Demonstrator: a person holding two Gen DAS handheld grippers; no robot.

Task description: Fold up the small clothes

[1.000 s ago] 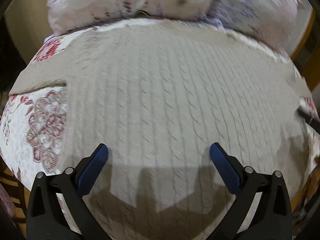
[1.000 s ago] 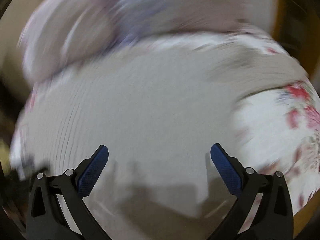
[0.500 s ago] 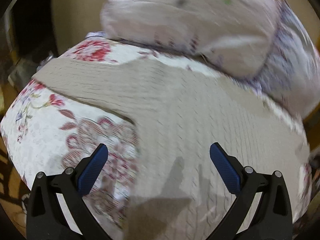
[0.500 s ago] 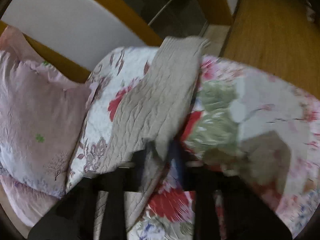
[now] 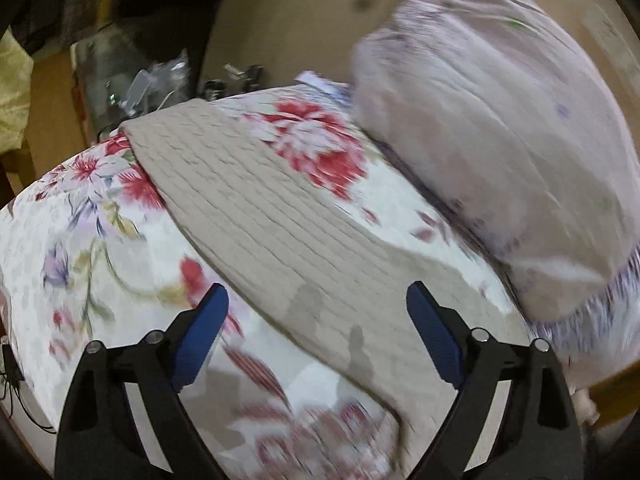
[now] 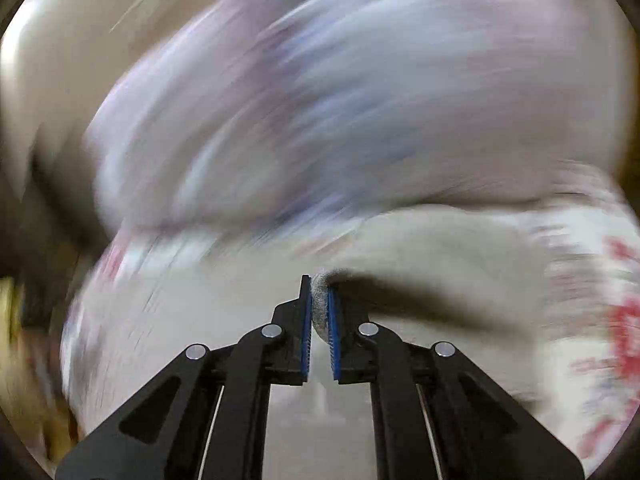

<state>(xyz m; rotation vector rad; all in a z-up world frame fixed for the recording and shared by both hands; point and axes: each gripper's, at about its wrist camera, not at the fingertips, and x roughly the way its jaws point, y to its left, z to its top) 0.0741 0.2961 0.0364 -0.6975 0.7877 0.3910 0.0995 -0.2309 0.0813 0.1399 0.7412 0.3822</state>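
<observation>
A beige cable-knit sweater lies on a floral bedspread (image 5: pixel 92 240). In the left wrist view its left sleeve (image 5: pixel 248 208) stretches flat toward the far left bed edge. My left gripper (image 5: pixel 318 304) is open and empty, hovering above the base of that sleeve. In the blurred right wrist view my right gripper (image 6: pixel 319 304) is shut on a fold of the sweater's knit (image 6: pixel 320 300), with the lifted fabric (image 6: pixel 440 252) trailing to the right above the sweater's body (image 6: pixel 224 300).
A large pink-lilac pillow (image 5: pixel 500 128) lies at the head of the bed against a beige headboard (image 5: pixel 304 12); it also fills the right wrist view (image 6: pixel 340 100). Clutter on a dark side table (image 5: pixel 132 80) sits past the bed's far left edge.
My left gripper swung left from the sweater's body to its left sleeve, staying open. My right gripper closed on the sweater's knit and is moving fast with it.
</observation>
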